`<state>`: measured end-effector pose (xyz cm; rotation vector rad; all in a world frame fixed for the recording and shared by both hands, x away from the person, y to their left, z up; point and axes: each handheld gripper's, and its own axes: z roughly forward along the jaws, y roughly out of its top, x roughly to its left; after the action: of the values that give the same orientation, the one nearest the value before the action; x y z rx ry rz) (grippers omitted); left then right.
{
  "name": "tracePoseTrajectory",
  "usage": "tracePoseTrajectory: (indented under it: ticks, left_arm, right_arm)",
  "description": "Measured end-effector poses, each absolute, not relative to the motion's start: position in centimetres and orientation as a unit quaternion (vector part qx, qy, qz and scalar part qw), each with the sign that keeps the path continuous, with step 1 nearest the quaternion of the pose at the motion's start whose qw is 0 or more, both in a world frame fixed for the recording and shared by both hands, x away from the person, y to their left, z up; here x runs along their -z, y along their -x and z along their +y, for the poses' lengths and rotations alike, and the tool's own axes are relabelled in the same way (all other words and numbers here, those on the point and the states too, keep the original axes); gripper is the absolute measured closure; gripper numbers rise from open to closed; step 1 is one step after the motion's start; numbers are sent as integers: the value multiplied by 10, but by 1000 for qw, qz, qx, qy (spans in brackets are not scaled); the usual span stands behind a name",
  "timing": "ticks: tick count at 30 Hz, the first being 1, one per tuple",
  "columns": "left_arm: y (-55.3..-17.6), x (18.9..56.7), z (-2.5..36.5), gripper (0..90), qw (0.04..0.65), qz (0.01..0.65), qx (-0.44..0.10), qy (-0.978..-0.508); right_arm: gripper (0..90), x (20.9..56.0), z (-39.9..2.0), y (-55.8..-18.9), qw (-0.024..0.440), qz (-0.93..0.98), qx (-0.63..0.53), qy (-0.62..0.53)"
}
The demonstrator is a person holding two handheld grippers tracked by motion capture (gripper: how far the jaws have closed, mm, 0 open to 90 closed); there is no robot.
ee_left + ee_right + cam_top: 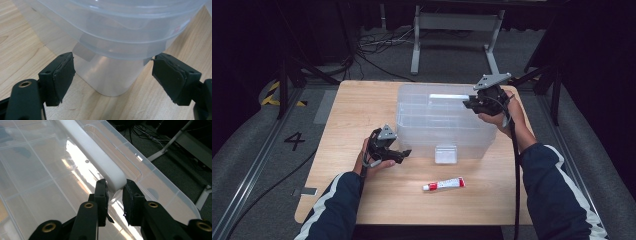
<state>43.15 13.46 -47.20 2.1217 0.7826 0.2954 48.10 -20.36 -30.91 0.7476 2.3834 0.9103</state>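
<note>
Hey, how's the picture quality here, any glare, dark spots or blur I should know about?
High view: table lit, surroundings nearly black, slightly soft. Right gripper view: strong white glare on the clear box lid beside the white handle; near tongs blurred. Left gripper view: even light, the translucent box hazy, with soft reflections.

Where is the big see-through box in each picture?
High view: the clear plastic box sits on the far middle of the wooden table, with the right claw at its lid.
Left gripper view: its rounded corner fills the top and middle, between the open jaws.
Right gripper view: its lid spreads across the picture.
Shared landmark: the white handle bar on the lid, also in the high view.
</note>
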Motion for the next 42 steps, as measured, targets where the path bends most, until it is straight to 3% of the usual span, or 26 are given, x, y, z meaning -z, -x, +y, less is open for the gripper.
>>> tracePoseTrajectory:
  ticks: [14, 16, 19, 28, 42]
  left_arm:
    - [-420, 468, 132, 235, 416, 296, -126, -851]
    - [-415, 471, 136, 284, 399, 285, -136, -861]
    - [-411, 480, 145, 249, 371, 286, -129, -874]
    - [-390, 487, 170, 235, 343, 287, -123, -886]
    - [-375, 496, 186, 205, 346, 299, -90, -885]
  right_arm:
    - [746, 312, -214, -471, 244, 863, -349, -274]
    - [662, 312, -217, -468, 238, 862, -359, -269]
    - [578, 309, -226, -463, 254, 851, -369, -273]
    - [546, 306, -265, -450, 254, 827, -404, -297]
    - [510, 302, -251, -443, 256, 836, -408, -264]
